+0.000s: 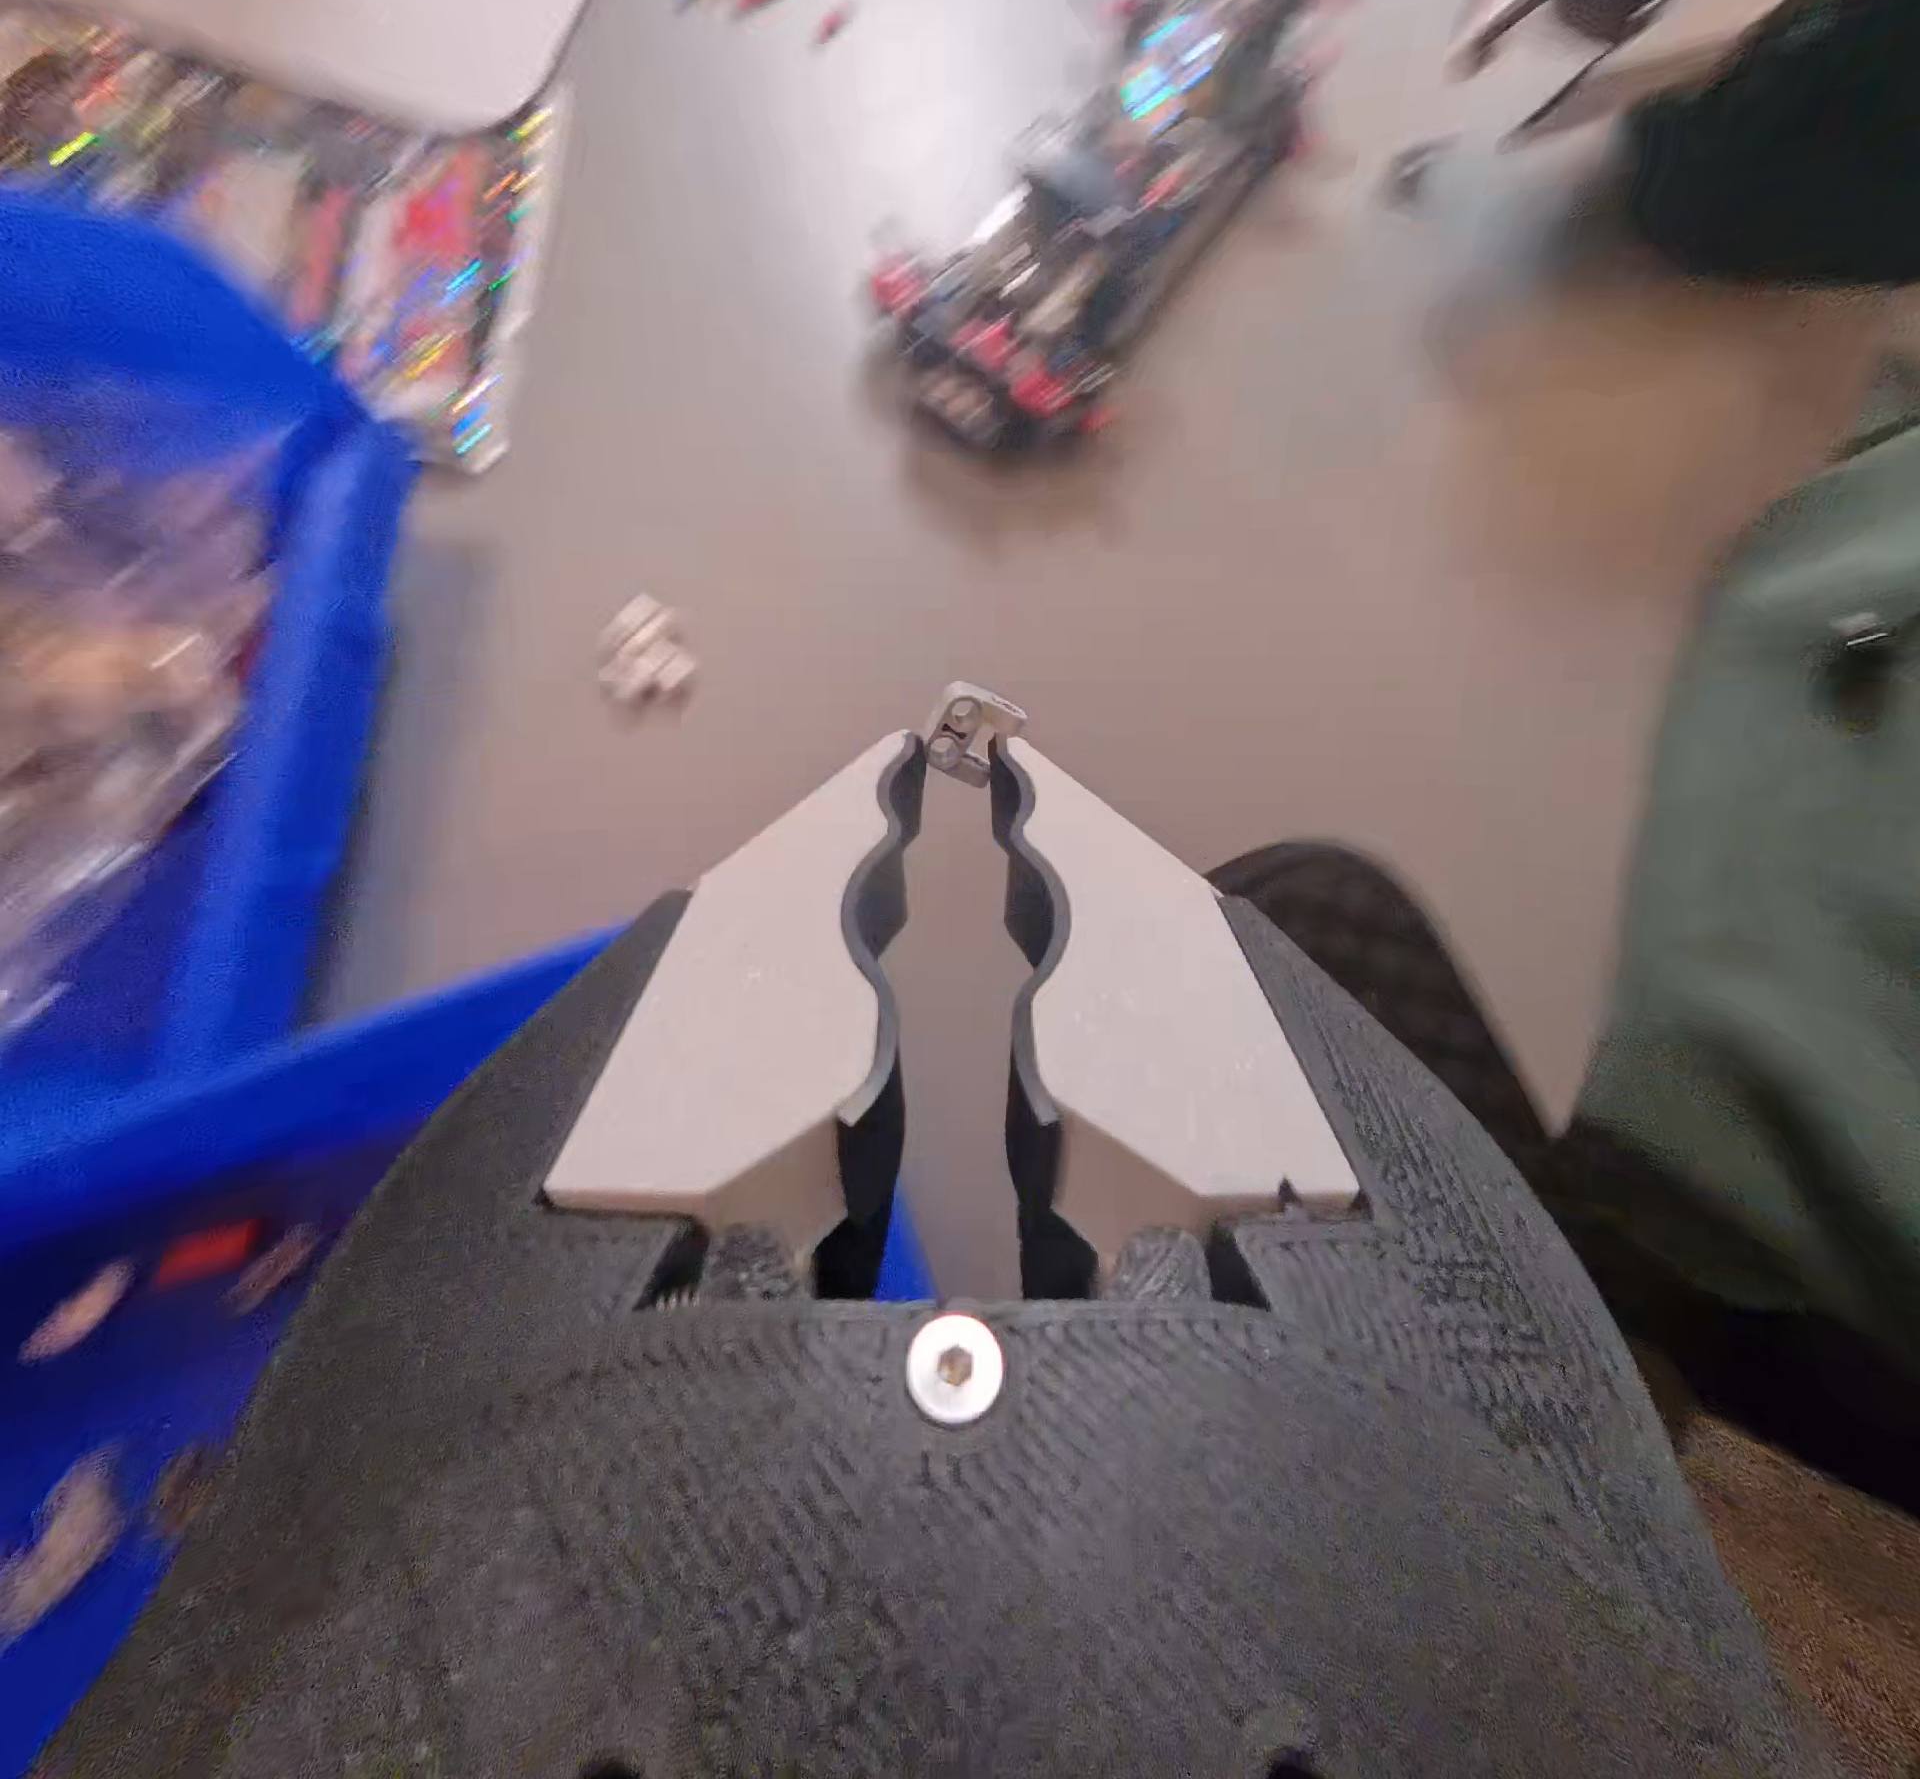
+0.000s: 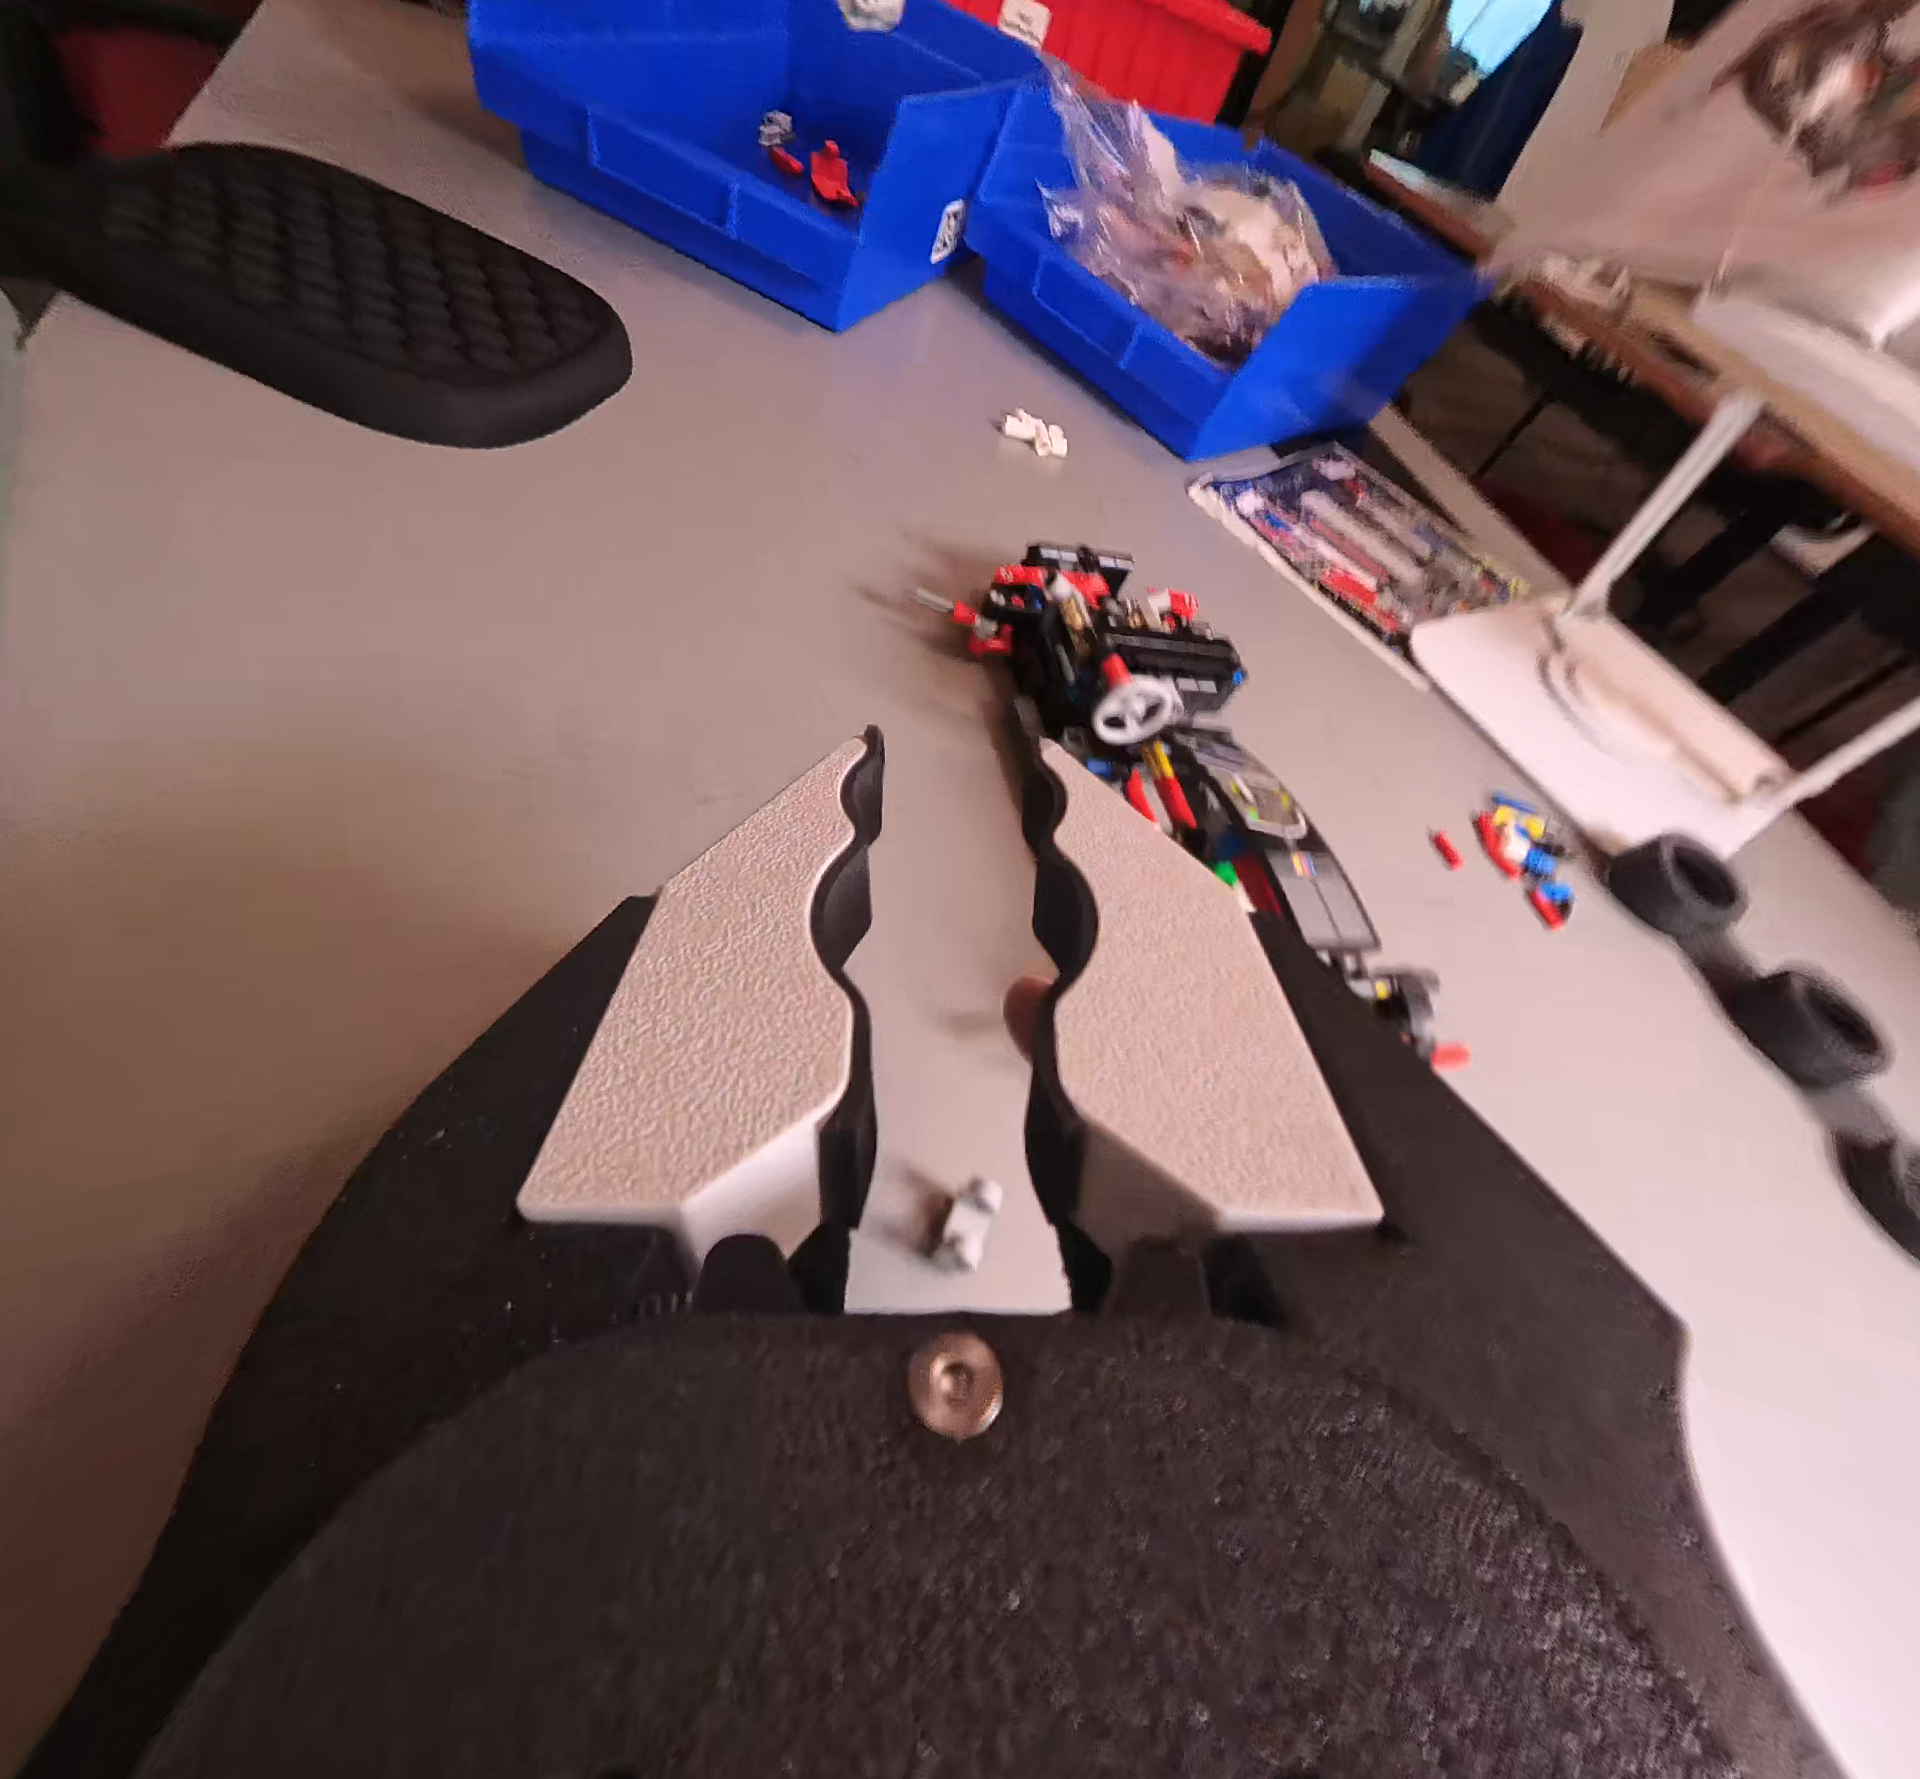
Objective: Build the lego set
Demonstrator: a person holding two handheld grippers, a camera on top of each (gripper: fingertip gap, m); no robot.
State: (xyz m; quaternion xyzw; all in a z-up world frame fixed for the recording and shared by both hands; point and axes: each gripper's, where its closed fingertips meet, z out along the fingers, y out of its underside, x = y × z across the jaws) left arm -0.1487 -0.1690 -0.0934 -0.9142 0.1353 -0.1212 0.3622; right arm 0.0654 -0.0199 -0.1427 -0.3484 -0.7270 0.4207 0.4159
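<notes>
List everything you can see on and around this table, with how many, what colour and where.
Car model: one, mostly black with red parts, part-built, mid-table.
Blue bins: two, far side of table; one holds a few loose parts, the other plastic bags.
Red bin: one, behind the blue ones.
White pieces: small cluster, near the bins.
Grey piece: one, on the table between the right gripper's fingers.
Tyres: at least two, black, right edge.
Small bricks: scattered pile, red, blue, yellow, beside tyres.
Booklet: one, colourful, right of the model.
Left hand-held gripper: pinching a small grey connector.
Right hand-held gripper: open, empty.
</notes>
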